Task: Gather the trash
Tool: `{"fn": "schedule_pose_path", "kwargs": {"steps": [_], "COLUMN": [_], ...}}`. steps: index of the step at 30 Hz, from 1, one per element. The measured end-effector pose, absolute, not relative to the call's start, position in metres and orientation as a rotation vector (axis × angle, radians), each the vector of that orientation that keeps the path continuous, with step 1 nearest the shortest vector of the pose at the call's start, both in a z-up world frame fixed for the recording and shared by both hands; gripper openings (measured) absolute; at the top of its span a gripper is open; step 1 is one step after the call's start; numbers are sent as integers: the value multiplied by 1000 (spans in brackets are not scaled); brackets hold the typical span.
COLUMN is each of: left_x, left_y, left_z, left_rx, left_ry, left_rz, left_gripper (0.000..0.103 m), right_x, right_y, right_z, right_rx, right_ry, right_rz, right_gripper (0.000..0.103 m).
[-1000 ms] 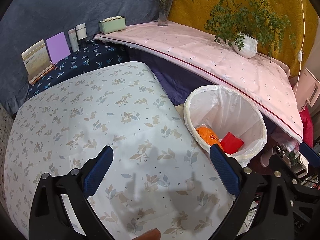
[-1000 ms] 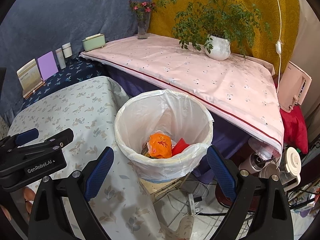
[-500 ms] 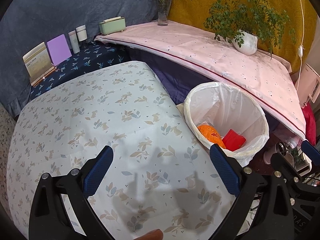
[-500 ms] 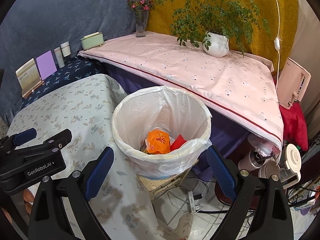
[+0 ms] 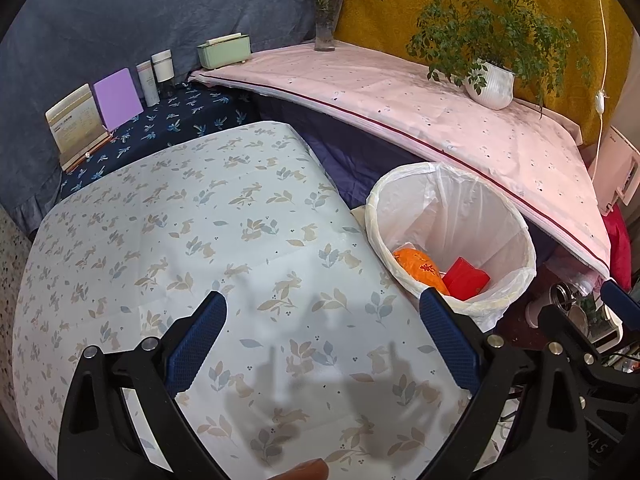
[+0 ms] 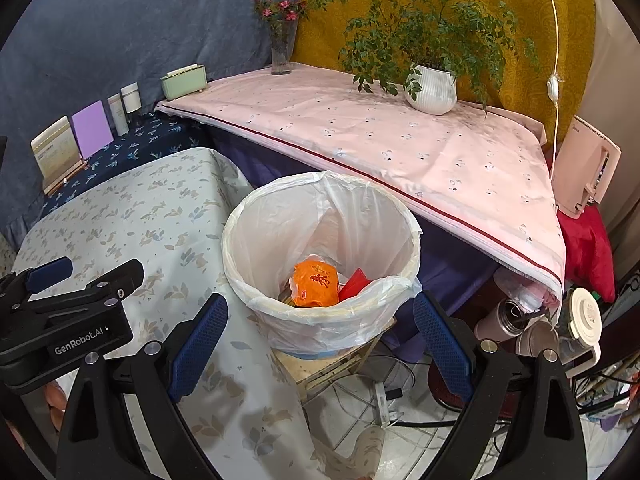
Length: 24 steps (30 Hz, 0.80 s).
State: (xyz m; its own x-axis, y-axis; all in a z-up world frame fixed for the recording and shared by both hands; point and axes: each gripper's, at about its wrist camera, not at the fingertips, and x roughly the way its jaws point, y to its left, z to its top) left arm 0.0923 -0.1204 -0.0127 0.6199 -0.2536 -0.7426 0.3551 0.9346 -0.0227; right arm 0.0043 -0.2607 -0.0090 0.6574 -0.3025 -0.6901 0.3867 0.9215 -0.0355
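Note:
A white-lined trash bin (image 6: 320,248) (image 5: 452,224) stands on a low wooden stool beside the table. Inside lie an orange wrapper (image 6: 316,284) (image 5: 418,266) and a red packet (image 6: 354,284) (image 5: 466,278). My left gripper (image 5: 324,340) hovers open and empty over the leaf-patterned tablecloth (image 5: 180,240), with the bin to its right. My right gripper (image 6: 320,344) is open and empty, in front of the bin's near rim. The left gripper's body (image 6: 68,320) shows at the left of the right wrist view.
A pink-covered shelf (image 6: 380,136) holds a potted plant (image 6: 430,88), a flower vase (image 6: 282,48) and a green box (image 6: 184,80). Cards and small bottles (image 5: 156,76) stand on the dark blue cloth. Flasks, a red cloth and cables (image 6: 384,400) crowd the floor at right.
Both grippers have drifted slightly back from the bin, so it sits a little lower in each view. Both stay open and empty.

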Motion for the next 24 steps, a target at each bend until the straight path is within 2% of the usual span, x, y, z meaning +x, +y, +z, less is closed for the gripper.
{"fn": "schedule_pose_path", "kwargs": {"steps": [24], "left_x": [88], "left_y": [-126], "left_z": [-13], "left_rx": [131], "left_ry": [833], "left_rz": [-359], "left_gripper": [93], "right_x": [1], "right_y": [-261], "right_z": [-10], "right_rx": [114], "right_ry": [759], "right_rz": [-396], "right_gripper": [90]}}
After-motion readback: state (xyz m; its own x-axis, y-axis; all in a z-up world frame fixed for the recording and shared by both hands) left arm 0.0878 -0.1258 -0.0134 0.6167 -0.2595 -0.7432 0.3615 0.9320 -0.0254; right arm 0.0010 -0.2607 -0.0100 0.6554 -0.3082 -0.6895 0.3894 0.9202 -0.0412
